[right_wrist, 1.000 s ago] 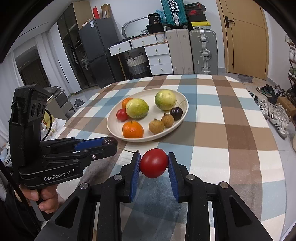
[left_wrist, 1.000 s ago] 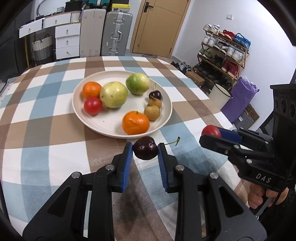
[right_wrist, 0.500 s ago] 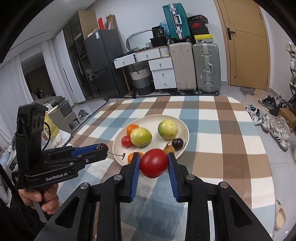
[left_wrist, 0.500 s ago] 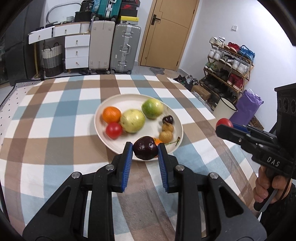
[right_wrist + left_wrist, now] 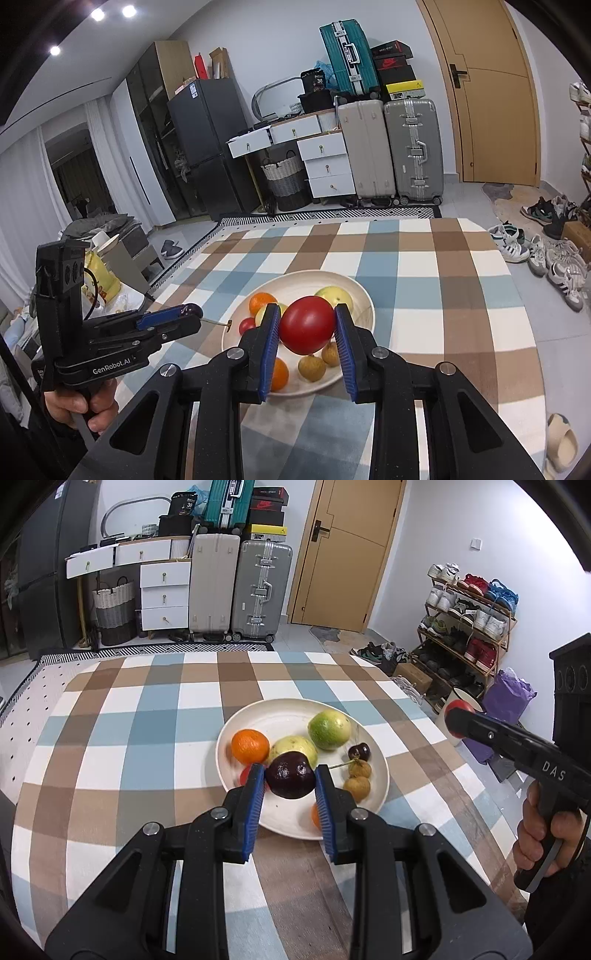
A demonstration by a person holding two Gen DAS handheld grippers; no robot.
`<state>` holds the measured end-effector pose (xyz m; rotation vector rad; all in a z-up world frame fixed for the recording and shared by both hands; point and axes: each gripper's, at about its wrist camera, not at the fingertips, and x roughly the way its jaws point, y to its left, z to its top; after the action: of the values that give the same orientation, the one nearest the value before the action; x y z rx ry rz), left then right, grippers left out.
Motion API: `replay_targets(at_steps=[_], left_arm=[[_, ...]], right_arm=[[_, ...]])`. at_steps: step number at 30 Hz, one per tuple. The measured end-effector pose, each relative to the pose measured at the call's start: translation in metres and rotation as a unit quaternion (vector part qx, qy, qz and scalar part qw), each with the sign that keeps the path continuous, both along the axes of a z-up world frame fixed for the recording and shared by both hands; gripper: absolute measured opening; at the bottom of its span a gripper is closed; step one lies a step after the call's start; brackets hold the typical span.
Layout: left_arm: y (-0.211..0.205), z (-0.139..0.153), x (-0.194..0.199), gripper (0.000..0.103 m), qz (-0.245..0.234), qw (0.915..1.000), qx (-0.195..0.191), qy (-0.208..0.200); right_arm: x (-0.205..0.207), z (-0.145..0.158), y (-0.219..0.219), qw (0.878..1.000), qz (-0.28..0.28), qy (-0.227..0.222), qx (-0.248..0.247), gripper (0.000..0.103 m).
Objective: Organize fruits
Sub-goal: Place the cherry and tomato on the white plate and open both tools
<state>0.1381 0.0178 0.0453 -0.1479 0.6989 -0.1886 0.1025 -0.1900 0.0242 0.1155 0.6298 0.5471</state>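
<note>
My left gripper [image 5: 290, 781] is shut on a dark purple plum [image 5: 290, 774] and holds it high above the near side of a white plate [image 5: 291, 710]. My right gripper [image 5: 306, 328] is shut on a red tomato [image 5: 307, 328], also held above the plate [image 5: 364, 295]. On the plate lie an orange [image 5: 250, 746], two green-yellow fruits [image 5: 329, 728], a dark cherry [image 5: 359, 752], small brown longans [image 5: 357, 788], a second orange [image 5: 279, 373] and a small red fruit [image 5: 246, 325]. The right gripper [image 5: 456, 722] shows in the left wrist view, the left gripper [image 5: 190, 314] in the right wrist view.
The plate sits on a table with a checked blue, brown and white cloth [image 5: 140, 738]. Beyond the far edge stand suitcases [image 5: 260, 590], white drawers [image 5: 164, 590] and a door. A shoe rack [image 5: 469, 627] stands at the right.
Both grippers have risen well above the table with their fruits still held, so the plate now looks smaller and lower in both views.
</note>
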Motion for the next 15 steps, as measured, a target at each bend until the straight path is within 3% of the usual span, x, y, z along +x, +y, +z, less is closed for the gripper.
replay_targets(at_steps=[15], left_arm=[[-0.013,-0.021,0.036,0.025,-0.01,0.9997,0.014,0.019]], right_arm=[[0.041,-0.038,0.022,0.999,0.014,0.038,-0.008,0.03]])
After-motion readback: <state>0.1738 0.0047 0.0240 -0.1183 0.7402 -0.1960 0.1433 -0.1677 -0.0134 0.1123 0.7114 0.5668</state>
